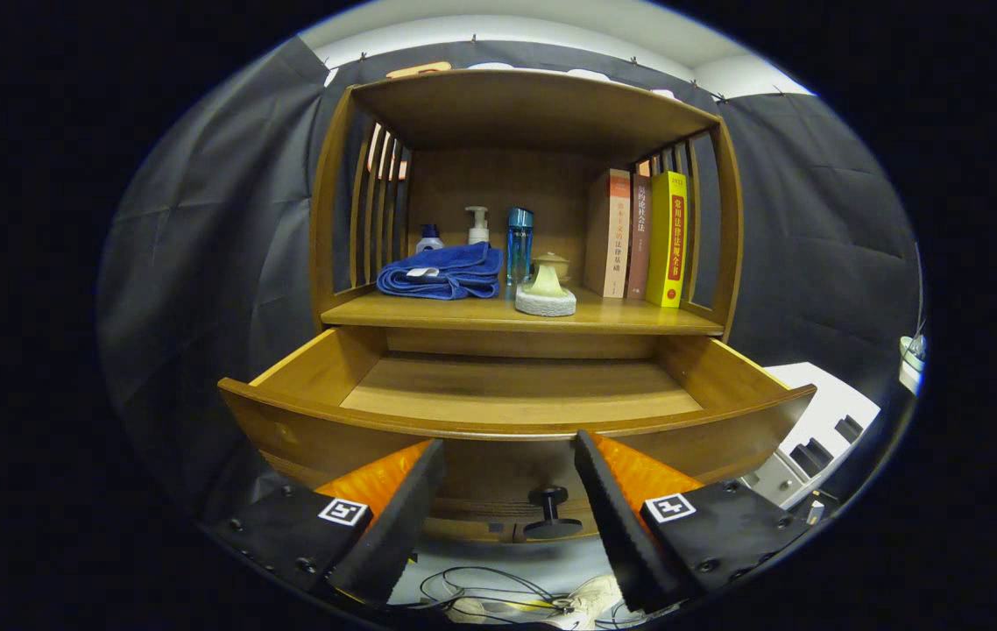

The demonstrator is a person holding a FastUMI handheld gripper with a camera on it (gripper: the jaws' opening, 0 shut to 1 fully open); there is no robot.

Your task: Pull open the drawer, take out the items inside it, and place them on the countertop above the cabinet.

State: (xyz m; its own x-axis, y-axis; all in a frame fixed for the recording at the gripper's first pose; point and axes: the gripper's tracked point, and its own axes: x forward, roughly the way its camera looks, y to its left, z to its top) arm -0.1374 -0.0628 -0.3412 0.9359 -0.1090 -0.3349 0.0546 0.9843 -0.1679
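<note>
The brown wooden drawer stands pulled out, its floor bare. The gripper jaws stand apart, with the dark round drawer knob between them, untouched.

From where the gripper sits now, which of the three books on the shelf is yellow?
The yellow book, the one farthest from the blue towel; the other two are tan and brown. The open gripper is by the drawer knob.

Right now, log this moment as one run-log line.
drawer: pulled open, visible floor bare | knob: between tongs, untouched | tongs: open, holding nothing | countertop: towel, bottles, books
</note>
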